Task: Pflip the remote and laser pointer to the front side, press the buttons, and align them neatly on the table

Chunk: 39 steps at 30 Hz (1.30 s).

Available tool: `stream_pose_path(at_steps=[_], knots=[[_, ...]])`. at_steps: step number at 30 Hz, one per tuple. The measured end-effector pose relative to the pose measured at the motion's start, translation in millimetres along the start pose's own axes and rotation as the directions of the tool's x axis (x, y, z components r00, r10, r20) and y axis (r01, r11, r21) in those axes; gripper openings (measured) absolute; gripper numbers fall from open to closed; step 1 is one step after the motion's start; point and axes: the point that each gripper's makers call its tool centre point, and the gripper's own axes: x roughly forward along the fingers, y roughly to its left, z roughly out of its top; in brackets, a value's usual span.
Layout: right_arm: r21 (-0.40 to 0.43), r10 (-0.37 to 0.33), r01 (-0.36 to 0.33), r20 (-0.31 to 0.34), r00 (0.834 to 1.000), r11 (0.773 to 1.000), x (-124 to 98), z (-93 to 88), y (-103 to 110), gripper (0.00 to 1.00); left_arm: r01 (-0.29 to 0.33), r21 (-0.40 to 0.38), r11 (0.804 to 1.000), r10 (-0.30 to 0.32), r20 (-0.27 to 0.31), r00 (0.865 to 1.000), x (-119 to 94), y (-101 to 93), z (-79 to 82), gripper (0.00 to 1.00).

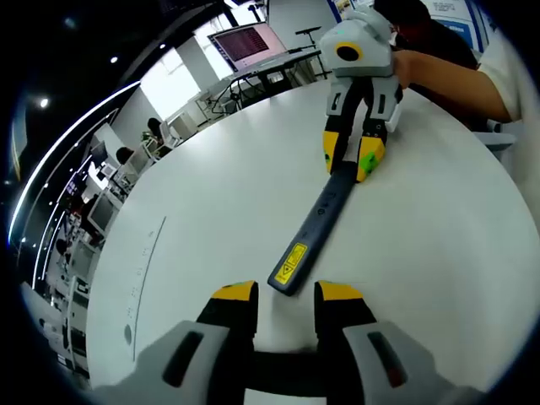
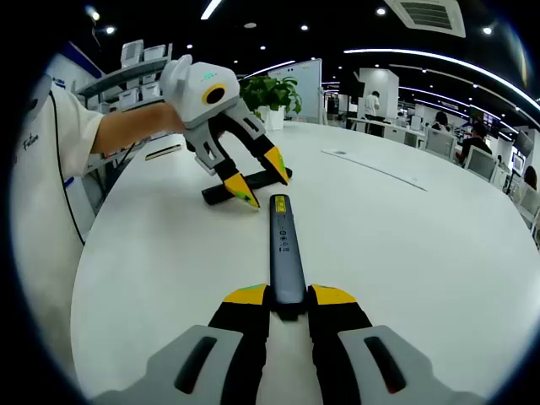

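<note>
A dark grey laser pointer [image 2: 286, 245] with a yellow label lies flat on the white round table [image 2: 439, 270]. My right gripper [image 2: 289, 297] is shut on its near end. From the left gripper view the same pointer [image 1: 308, 236] runs away from me, and the right gripper [image 1: 351, 160] clamps its far end. My left gripper [image 1: 285, 295] is open, its yellow tips just short of the pointer's labelled end. In the right gripper view the left gripper [image 2: 261, 177] hovers with jaws spread. A black remote [image 2: 221, 193] lies on the table right behind it.
A person in a white shirt [image 2: 51, 186] stands at the table's left edge. A potted plant [image 2: 274, 93] sits at the far rim. A thin pale strip [image 2: 375, 169] lies on the far right of the table. Office desks and monitors [image 1: 249, 42] stand beyond.
</note>
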Motion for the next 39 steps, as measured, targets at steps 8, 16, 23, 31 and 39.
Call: stream_pose_path(at_steps=[8, 16, 23, 31, 39], knots=[[0.009, -0.002, 0.002, 0.012, 1.000, 1.000, 0.2, 0.3, -0.3, 0.21, 0.000, 0.050, 0.999, 0.000, -0.009, 1.000, 0.8, 5.1, 3.9, 0.25], [0.032, 0.003, -0.004, 0.026, 1.000, 0.999, -0.6, 0.6, 0.2, 0.21, 0.015, 0.086, 0.996, -0.011, -0.042, 0.999, 9.5, 0.6, -1.5, 0.25], [0.097, 0.016, -0.022, 0.064, 0.998, 0.995, -1.6, 1.5, 0.0, 0.21, 0.022, 0.059, 0.998, -0.021, -0.026, 0.999, 13.8, 4.7, -3.7, 0.21], [0.205, 0.086, -0.103, 0.091, 0.992, 0.973, -1.4, 3.6, 5.0, 0.21, 0.027, 0.049, 0.998, -0.026, -0.014, 1.000, 16.7, 4.0, -1.9, 0.20], [0.274, 0.145, -0.167, 0.099, 0.985, 0.947, -2.5, 3.5, 9.8, 0.21, 0.025, 0.050, 0.998, -0.024, -0.015, 1.000, 14.4, -1.6, 1.0, 0.19]])
